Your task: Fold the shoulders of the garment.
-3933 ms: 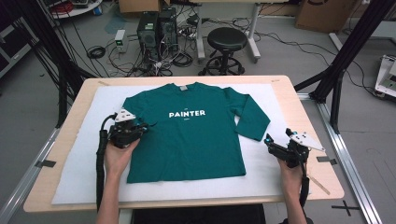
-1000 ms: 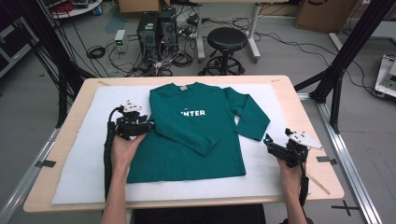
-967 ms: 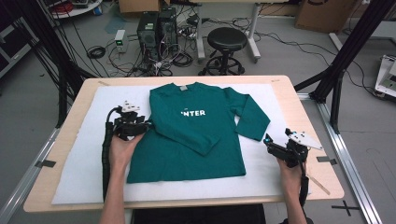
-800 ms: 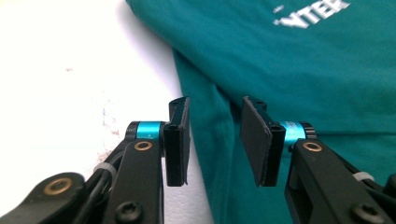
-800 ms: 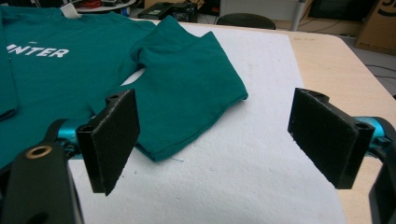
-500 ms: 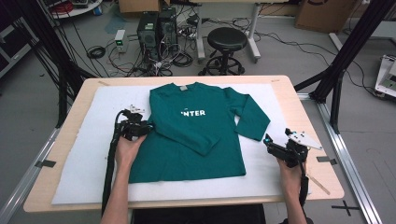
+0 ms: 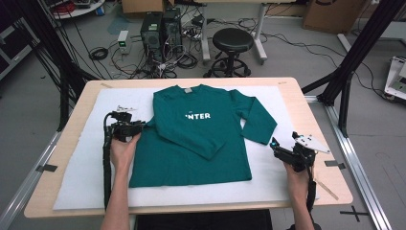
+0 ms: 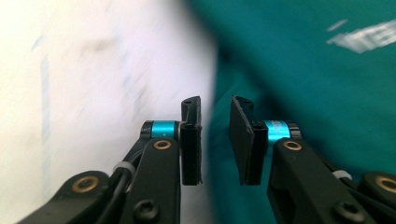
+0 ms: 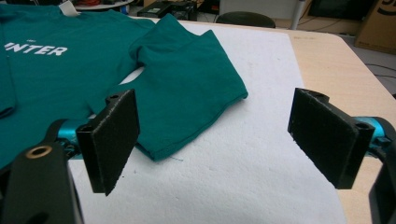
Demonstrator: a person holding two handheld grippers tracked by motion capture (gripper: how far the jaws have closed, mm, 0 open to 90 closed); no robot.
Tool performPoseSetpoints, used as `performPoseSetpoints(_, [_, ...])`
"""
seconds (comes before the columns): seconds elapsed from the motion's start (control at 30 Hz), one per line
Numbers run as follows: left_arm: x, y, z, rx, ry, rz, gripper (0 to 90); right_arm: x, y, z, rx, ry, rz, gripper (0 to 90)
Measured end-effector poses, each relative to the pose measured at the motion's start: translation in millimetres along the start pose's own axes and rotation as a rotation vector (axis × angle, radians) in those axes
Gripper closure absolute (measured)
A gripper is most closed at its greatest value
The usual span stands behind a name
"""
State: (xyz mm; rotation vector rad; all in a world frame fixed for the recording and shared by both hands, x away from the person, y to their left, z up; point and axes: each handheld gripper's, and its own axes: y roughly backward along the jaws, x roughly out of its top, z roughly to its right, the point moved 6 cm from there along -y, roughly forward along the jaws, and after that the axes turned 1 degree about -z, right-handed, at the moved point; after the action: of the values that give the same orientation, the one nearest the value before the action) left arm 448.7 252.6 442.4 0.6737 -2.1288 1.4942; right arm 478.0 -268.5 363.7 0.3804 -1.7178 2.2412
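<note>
Green shirt [image 7: 191, 143] on counter: left sleeve [image 7: 191, 136] folded across, right sleeve [image 7: 256, 117] still out. Left tool [image 8: 215, 140] slightly parted, empty; right tool [image 9: 229, 135] wide, empty.

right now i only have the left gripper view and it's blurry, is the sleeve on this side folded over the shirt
observer: Yes. The left sleeve lies slantwise across the chest of the green shirt and covers the start of its print.
operator: and the other sleeve
observer: The right sleeve is spread out on the white mat, not folded.
operator: wheres the right tool
observer: The right tool is just off that sleeve's cuff, jaws wide apart, holding nothing.
</note>
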Motion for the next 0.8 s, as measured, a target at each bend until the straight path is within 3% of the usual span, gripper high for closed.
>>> performPoseSetpoints(0.07, [5.0,-3.6,7.1,-0.015,-0.020,0.017,73.6,0.1,-0.3,-0.2,-0.003,0.008,0.000,17.0])
performPoseSetpoints(0.13, [7.0,-11.0,11.8,-0.029,-0.037,-0.029,73.1,0.1,-0.3,-0.3,-0.002,0.009,0.001,17.0])
performPoseSetpoints(0.2, [8.6,-20.1,14.0,0.006,-0.065,-0.075,69.5,0.1,-0.3,-0.1,-0.003,0.008,0.000,17.0])
performPoseSetpoints(0.27, [8.5,-28.1,11.2,0.035,-0.067,-0.109,70.2,0.1,-0.2,-0.1,-0.003,0.008,0.000,17.0])
performPoseSetpoints(0.4, [3.6,-30.6,1.2,0.004,-0.021,-0.132,84.3,0.0,-0.2,0.0,-0.002,0.007,0.000,17.0])
performPoseSetpoints(0.5, [6.6,-23.0,-8.4,0.054,-0.003,-0.103,87.4,0.0,-0.3,0.1,-0.002,0.007,-0.001,17.0])
performPoseSetpoints(0.6, [8.8,-14.8,-23.6,0.081,0.070,-0.071,87.6,0.1,-0.3,-0.1,-0.005,0.008,0.001,17.0])
performPoseSetpoints(0.67, [7.1,-11.8,-32.6,0.113,0.097,-0.078,89.0,0.0,-0.3,0.0,-0.006,0.008,0.000,17.0])
performPoseSetpoints(0.7, [7.3,-10.8,-33.8,0.094,0.106,-0.071,88.1,0.0,-0.3,0.0,-0.005,0.008,-0.001,17.0])
performPoseSetpoints(0.8, [12.6,-10.1,-28.2,0.010,0.107,-0.020,74.1,-0.1,-0.6,-0.4,-0.007,0.010,-0.006,17.0])
